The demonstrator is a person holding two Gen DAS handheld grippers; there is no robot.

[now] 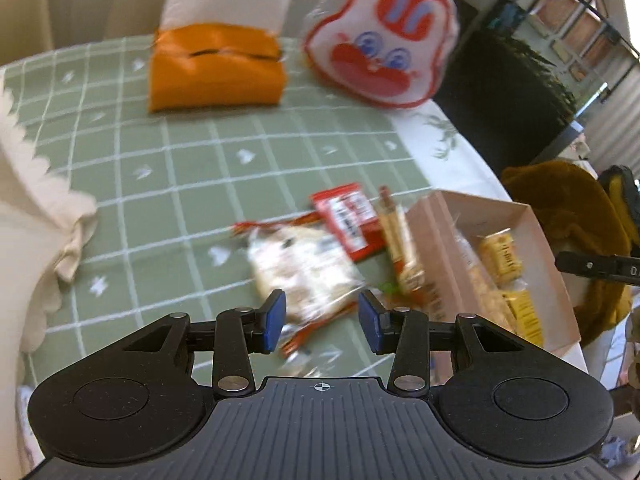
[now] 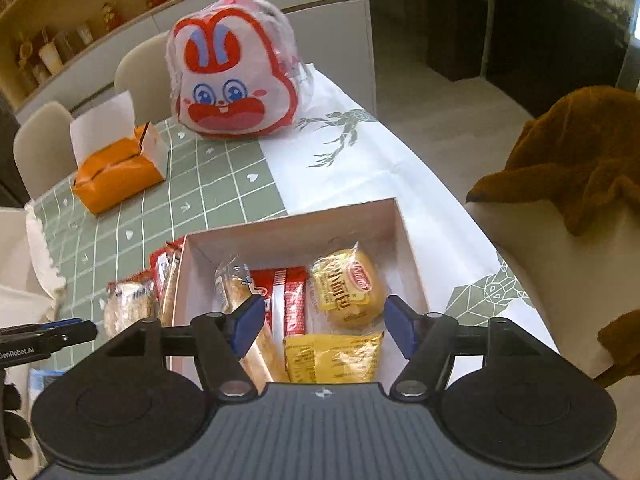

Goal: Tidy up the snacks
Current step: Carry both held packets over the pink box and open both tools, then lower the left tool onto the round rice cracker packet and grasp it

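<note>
Under left gripper — clear snack pack, jaws apart.

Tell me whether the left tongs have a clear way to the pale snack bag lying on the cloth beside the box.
Probably yes. The left tongs stand open just above the snack bag, nothing lies between, and the box sits off to the side.

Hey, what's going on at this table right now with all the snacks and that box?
A person is sorting snacks into a white box with two handheld grippers. The right gripper hangs open and empty over the box, which already holds a wrapped bun, a yellow packet and a red packet. The left gripper, open, hovers over a pale snack bag lying on the green tablecloth beside the box.
</note>
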